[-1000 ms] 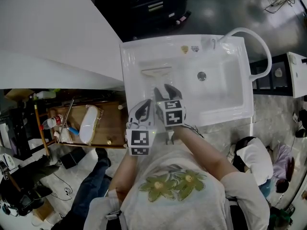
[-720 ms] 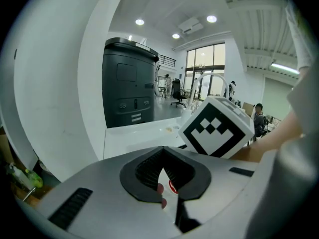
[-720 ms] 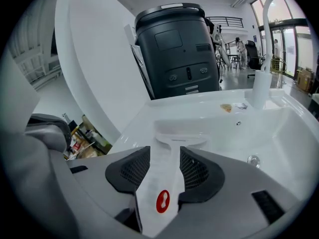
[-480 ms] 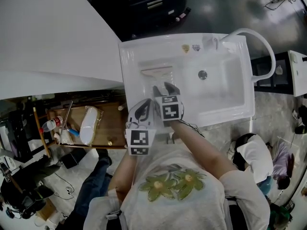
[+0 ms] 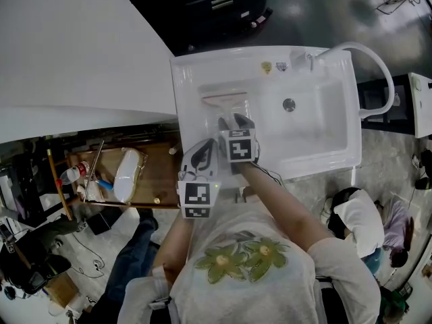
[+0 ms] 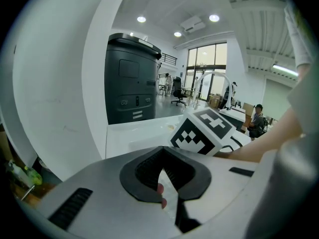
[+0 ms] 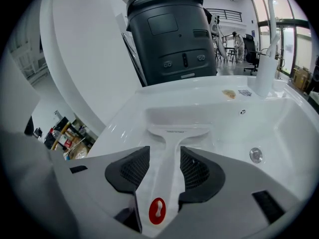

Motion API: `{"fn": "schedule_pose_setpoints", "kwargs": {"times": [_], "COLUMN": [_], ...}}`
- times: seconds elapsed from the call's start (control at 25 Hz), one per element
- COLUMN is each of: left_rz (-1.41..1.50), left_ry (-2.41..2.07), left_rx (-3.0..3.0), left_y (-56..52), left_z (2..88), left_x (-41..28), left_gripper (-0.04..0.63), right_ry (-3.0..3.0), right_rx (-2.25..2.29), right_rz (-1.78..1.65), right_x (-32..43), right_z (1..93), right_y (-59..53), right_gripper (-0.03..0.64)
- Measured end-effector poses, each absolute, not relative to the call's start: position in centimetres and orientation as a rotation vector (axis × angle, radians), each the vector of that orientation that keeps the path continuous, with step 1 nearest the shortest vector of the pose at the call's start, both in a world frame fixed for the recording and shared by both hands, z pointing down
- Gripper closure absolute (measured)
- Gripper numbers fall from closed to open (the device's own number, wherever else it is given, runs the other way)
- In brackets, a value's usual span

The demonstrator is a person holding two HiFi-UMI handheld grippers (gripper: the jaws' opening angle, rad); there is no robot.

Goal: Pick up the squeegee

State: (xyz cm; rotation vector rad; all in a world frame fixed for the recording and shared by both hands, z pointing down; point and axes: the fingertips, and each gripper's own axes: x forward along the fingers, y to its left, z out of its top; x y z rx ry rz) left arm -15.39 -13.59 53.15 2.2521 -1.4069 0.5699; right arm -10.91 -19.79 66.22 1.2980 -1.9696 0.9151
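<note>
Your right gripper [image 7: 164,153] has just been opening its jaws. They now stand spread on either side of the squeegee [image 5: 225,100] handle, pads not pressing. The squeegee lies flat in the white sink [image 5: 324,164]. If you clamp off-centre, the slim, glossy handle could slip out or swing the blade. Your left gripper [image 6: 162,171] waits nearby, jaws clenched with nothing visibly held.

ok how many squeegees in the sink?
1. The white squeegee lies in the left part of the sink, its handle between the jaws of the right claw, which have just been opening and don't press it. None seems hidden.
</note>
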Motion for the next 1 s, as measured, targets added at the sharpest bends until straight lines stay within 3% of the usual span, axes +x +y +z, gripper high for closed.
{"fn": "schedule_pose_setpoints", "kwargs": {"times": [1.0], "left_rz": [0.593], "left_ry": [-1.387], "left_rx": [2.209], "left_y": [-13.4], "left_z": [54.5], "left_x": [-16.2], "left_gripper": [0.586], "right_ry": [-1.898], "right_rx": [1.338], "right_rz": [0.934], "right_x": [-10.5], "right_z": [69.4], "right_y": [-21.6], "right_gripper": [0.449]}}
